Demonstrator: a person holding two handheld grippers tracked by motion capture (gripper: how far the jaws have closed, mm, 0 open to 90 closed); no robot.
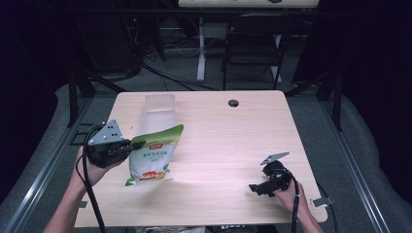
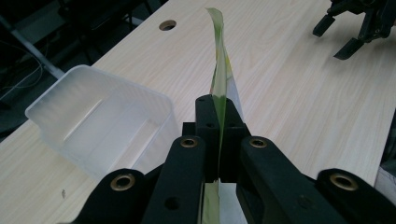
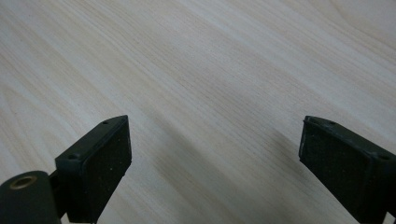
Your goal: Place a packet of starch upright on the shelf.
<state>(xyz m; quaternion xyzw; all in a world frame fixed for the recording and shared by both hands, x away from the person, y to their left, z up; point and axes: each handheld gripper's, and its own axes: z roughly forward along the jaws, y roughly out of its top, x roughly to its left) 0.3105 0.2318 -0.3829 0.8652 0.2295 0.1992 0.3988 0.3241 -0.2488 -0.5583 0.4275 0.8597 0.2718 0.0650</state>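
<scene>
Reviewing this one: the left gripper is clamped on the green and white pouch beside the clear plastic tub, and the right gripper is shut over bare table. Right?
Not quite. The right gripper is open: the right gripper view shows its jaws wide apart over bare table. The left gripper is indeed clamped on the pouch beside the tub.

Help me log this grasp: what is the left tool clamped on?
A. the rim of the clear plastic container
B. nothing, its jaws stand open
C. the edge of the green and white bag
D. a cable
C: in the left gripper view the left tool has its jaws pressed together on the thin edge of the green and white bag; the clear plastic container sits beside it, ungripped.
</scene>
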